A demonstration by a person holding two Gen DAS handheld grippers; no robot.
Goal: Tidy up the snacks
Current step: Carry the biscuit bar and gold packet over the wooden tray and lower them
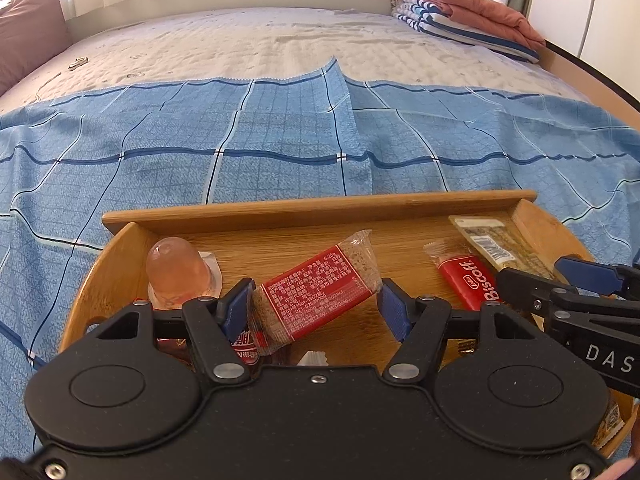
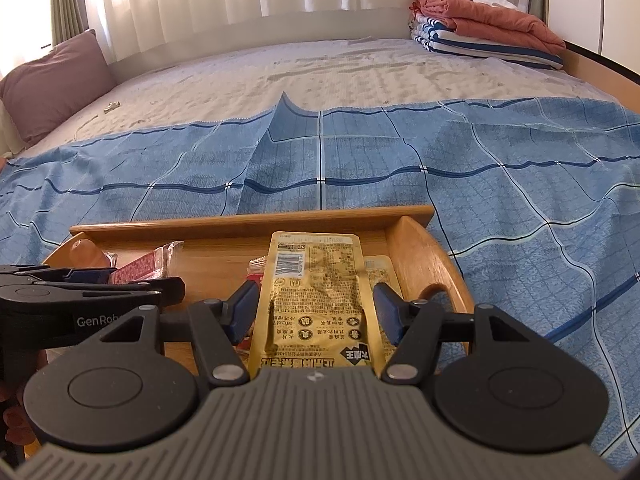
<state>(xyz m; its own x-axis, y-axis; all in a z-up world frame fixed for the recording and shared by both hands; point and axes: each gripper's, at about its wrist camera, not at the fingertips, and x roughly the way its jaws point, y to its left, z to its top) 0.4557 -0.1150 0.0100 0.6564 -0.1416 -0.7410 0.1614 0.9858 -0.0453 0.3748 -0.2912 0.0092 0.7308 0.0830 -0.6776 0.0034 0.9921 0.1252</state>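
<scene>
A wooden tray (image 1: 304, 210) with raised walls sits on a blue checked cloth (image 1: 280, 144) spread over a bed, and the snacks lie inside it. In the left wrist view, the left gripper (image 1: 316, 304) hangs over the tray with its blue pads about half apart, straddling a red-labelled biscuit pack (image 1: 320, 292) that lies tilted near the tray's middle. The left pad sits right at the pack's end, but whether the pads press on it cannot be told. A pink jelly cup (image 1: 178, 270) stands near the tray's left wall. A red Biscoff packet (image 1: 466, 284) lies toward the right, and beside it, against the right wall, a gold pouch (image 1: 492, 240).

In the right wrist view, the right gripper (image 2: 316, 312) is also about half open, with its pads on either side of that gold pouch (image 2: 316, 288). The pads are close to the pouch's edges, though a firm grip is not evident. Folded bedding (image 2: 480, 28) is piled at the bed's far right corner, and a mauve pillow (image 2: 52, 80) rests at the far left.
</scene>
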